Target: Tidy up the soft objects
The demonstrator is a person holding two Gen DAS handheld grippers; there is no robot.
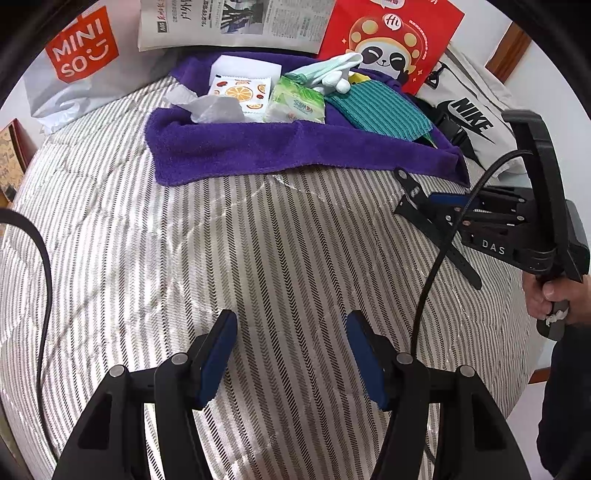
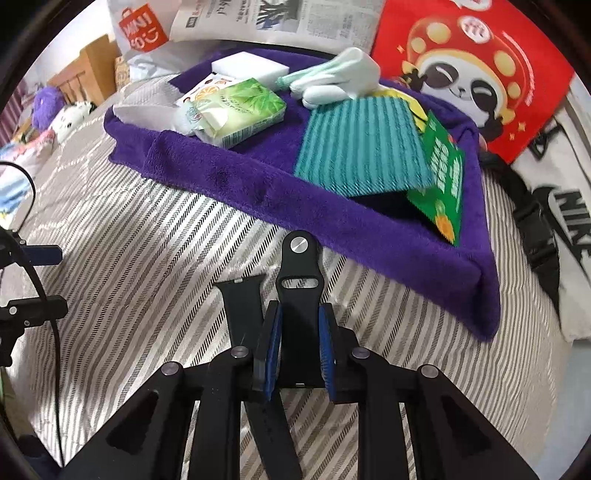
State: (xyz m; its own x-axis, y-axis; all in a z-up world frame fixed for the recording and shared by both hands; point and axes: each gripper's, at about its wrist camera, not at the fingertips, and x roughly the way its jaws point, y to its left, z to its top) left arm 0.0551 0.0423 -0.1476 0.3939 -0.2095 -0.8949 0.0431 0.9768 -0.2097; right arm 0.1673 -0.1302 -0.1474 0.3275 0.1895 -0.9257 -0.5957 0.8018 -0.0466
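A purple towel (image 1: 258, 151) lies on the striped bedspread (image 1: 184, 258), with a teal cloth (image 2: 362, 147), white gloves (image 2: 340, 81), a tissue pack (image 2: 236, 110), a white sponge (image 2: 251, 68) and sachets on it. My right gripper (image 2: 300, 343) is shut on a black watch strap (image 2: 299, 295) just in front of the towel's near edge; a second strap piece (image 2: 243, 314) hangs beside it. In the left wrist view the right gripper (image 1: 436, 199) holds the straps (image 1: 410, 184) at the right. My left gripper (image 1: 291, 350) is open and empty above the bedspread.
A Miniso bag (image 1: 81, 55), a newspaper (image 1: 236, 22), a red panda bag (image 1: 395, 40) and a Nike bag (image 1: 476, 122) stand behind and right of the towel. Plush toys (image 2: 70, 114) lie far left. A cable (image 1: 432, 266) hangs from the right gripper.
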